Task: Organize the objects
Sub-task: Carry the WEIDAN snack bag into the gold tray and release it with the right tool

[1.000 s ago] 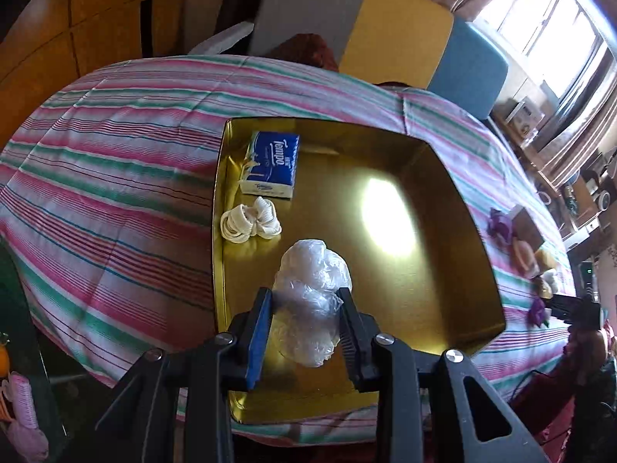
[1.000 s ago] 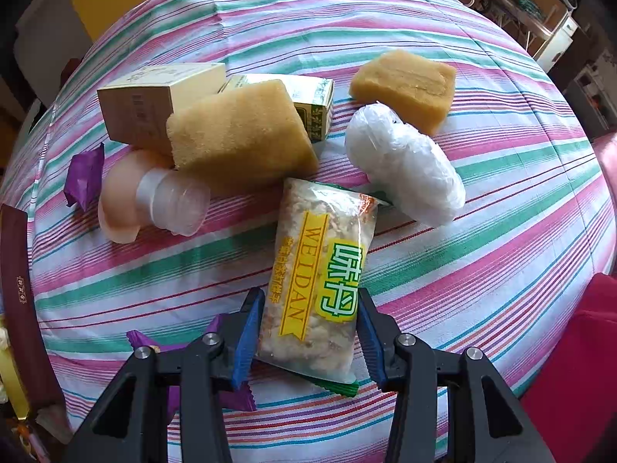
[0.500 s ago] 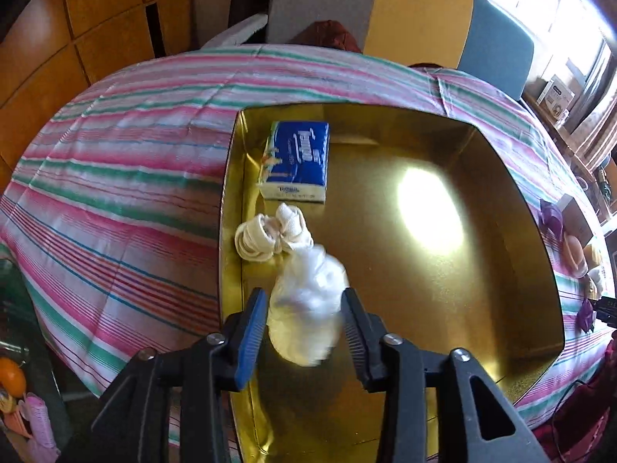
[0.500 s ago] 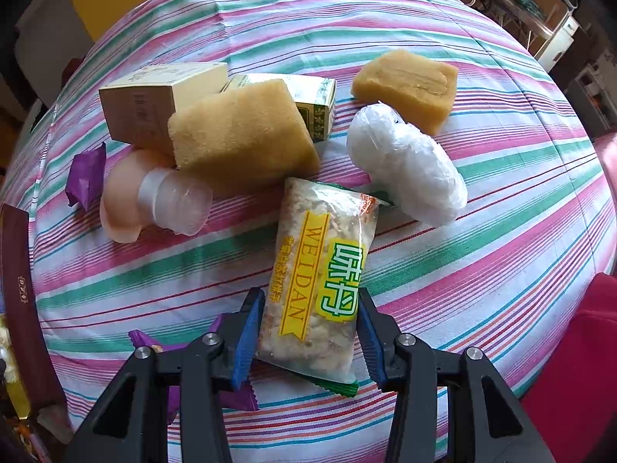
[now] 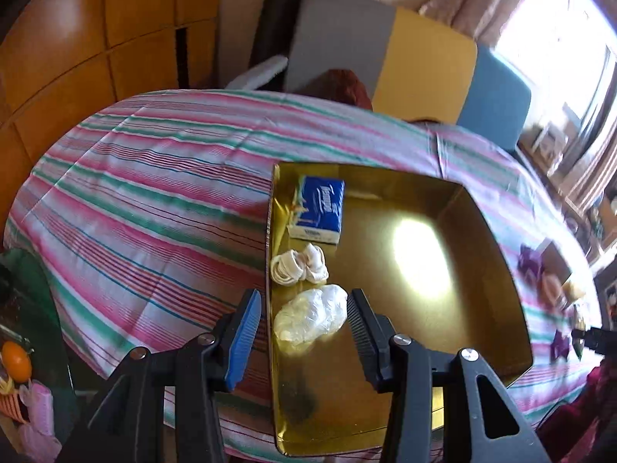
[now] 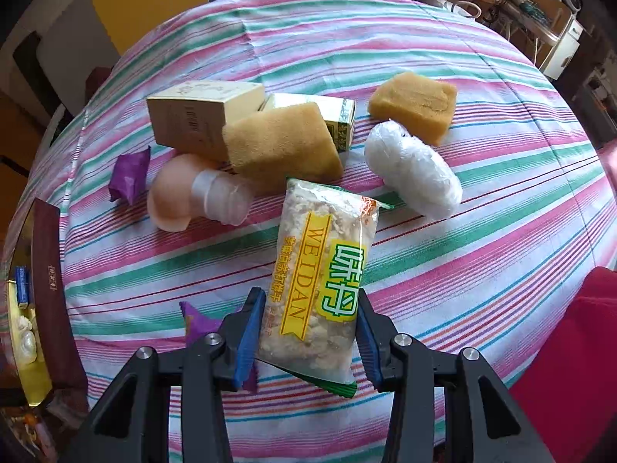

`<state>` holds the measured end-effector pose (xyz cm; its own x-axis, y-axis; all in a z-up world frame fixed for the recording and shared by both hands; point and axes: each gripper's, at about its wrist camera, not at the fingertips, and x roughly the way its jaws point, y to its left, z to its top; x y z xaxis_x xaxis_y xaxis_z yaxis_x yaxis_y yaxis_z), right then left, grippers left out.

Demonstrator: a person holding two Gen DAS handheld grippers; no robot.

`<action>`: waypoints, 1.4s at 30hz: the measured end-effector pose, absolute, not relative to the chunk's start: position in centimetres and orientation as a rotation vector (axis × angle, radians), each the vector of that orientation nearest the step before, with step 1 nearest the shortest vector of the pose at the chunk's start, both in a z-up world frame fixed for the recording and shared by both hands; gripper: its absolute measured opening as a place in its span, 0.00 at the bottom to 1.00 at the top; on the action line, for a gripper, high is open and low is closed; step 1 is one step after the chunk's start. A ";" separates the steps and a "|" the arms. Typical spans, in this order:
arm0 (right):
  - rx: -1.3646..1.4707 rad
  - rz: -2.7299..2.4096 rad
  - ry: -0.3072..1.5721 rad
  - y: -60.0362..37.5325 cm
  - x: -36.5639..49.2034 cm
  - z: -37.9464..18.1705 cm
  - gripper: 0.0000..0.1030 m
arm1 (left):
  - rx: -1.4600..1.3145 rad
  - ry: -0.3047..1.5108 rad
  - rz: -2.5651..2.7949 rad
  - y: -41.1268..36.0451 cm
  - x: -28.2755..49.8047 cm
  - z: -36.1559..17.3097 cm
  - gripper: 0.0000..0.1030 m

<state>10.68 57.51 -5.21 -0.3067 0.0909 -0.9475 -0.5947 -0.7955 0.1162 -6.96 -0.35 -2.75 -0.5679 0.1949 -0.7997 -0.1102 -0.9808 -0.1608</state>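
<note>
Three items in tray: tissue pack [image 5: 322, 208], white coil [image 5: 299, 268], wrapped ball [image 5: 310, 318], all along the tray's left wall
Tray [image 5: 489, 308]: gold, on striped cloth [image 5: 154, 200]
Left gripper [image 5: 304, 326]: spread wide, released; ball lies between the fingers, not touching either
Right gripper [image 6: 308, 333]: clenched on snack bag [image 6: 324, 285], bag's far end on the cloth
Beyond bag: near sponge [image 6: 281, 142], far sponge [image 6: 412, 106], two boxes [image 6: 200, 112], pink bottle [image 6: 193, 200], second wrapped ball [image 6: 412, 169], purple wrapper [image 6: 129, 173]
</note>
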 end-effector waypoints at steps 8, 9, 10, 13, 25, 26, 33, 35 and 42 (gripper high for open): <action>-1.380 2.545 0.470 48.1 6.0 0.4 0.44 | -1.337 -0.259 2.681 -3.3 -6.0 -2.1 0.45; -1.379 2.612 0.433 46.1 5.2 1.3 0.44 | -1.337 -0.276 2.683 -3.6 -5.9 -2.1 0.45; -1.386 2.677 0.410 43.6 3.7 1.2 0.44 | -1.337 -0.287 2.686 -3.9 -5.7 -2.1 0.45; -1.476 2.853 0.275 36.5 0.9 2.5 0.44 | -1.339 -0.311 2.691 -4.7 -5.4 -2.4 0.45; -2.032 2.806 -0.096 15.1 -8.4 -7.7 0.44 | -1.380 -0.398 2.654 -6.6 -4.5 -4.0 0.45; -2.053 2.778 -0.109 14.4 -8.7 -8.5 0.44 | -1.386 -0.404 2.651 -6.7 -4.5 -4.2 0.45; -2.157 2.673 -0.104 11.1 -9.3 -11.4 0.44 | -1.405 -0.450 2.642 -7.6 -4.5 -4.9 0.45; -2.171 2.676 -0.103 10.3 -9.1 -11.4 0.45 | -1.412 -0.457 2.641 -7.7 -4.5 -5.1 0.45; -2.299 2.700 0.110 9.3 -8.5 -11.7 0.53 | -1.396 -0.460 2.654 -7.9 -4.5 -4.7 0.45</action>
<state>-8.53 9.33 -11.67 -0.1129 -0.3391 -0.9340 0.2619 -0.9169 0.3012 -4.50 -7.90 -4.71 -0.5720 0.2331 -0.7865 0.0450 -0.9484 -0.3138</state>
